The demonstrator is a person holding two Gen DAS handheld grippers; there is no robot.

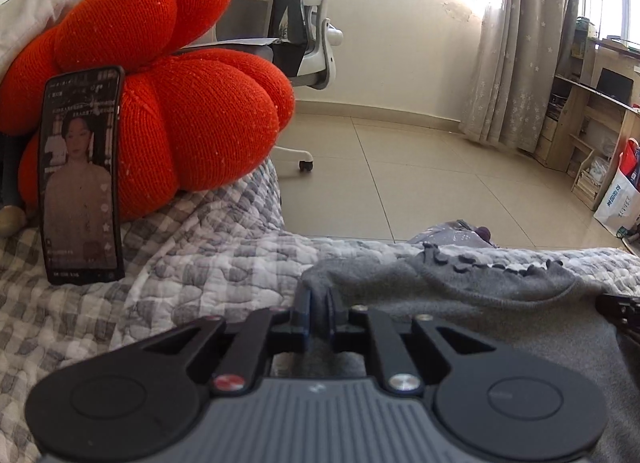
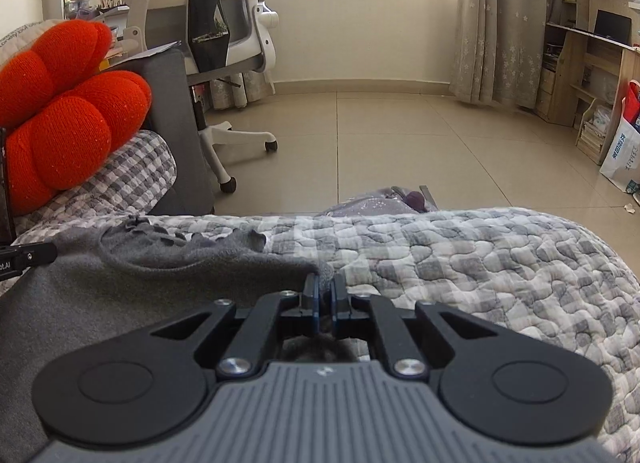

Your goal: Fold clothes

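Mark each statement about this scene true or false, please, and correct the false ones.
1. Both grippers pinch the grey sweater. True: left gripper, right gripper.
2. The phone lies flat on the floor. False: it stands against the red cushion.
3. The sweater lies on a checked quilt. True.
4. The phone screen is dark. False: it is lit and shows a picture.
5. The office chair is black. False: its frame is white.
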